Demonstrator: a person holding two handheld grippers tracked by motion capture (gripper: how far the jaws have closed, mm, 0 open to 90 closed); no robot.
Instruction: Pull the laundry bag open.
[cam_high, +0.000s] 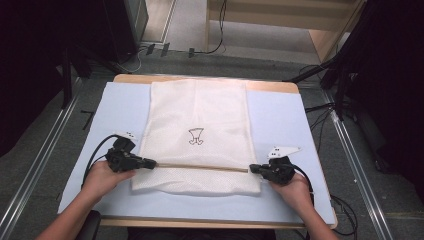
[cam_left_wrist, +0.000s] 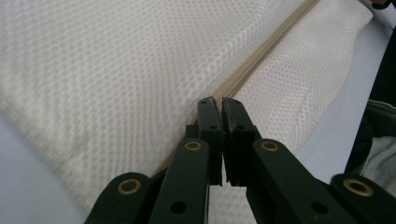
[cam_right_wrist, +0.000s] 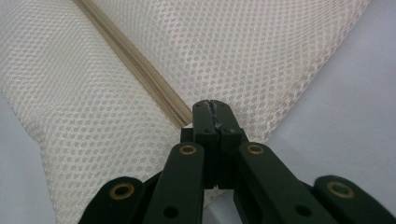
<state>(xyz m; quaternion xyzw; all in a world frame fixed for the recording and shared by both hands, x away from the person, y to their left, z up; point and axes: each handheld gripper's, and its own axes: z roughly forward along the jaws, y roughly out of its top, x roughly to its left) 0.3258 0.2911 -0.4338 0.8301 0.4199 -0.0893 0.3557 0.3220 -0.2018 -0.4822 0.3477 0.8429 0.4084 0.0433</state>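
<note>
My work table in a dim, cable-strewn room

I stand at a wooden table (cam_high: 206, 78) covered by a pale blue mat (cam_high: 285, 125), brightly lit from above while the room's sides fall into black. Around it lies grey carpet floor (cam_high: 45, 135) with metal rails (cam_high: 35, 172) running along both sides (one pair each way). Black cables (cam_high: 210, 50) snake across the far floor, past light wooden furniture (cam_high: 320, 30) and dark stands (cam_high: 345, 75) at the right.

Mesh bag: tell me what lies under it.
The mesh bag lies flat on a pale blue mat over the wooden table. The mat beneath the bag is covered; anything inside is hidden.
</note>
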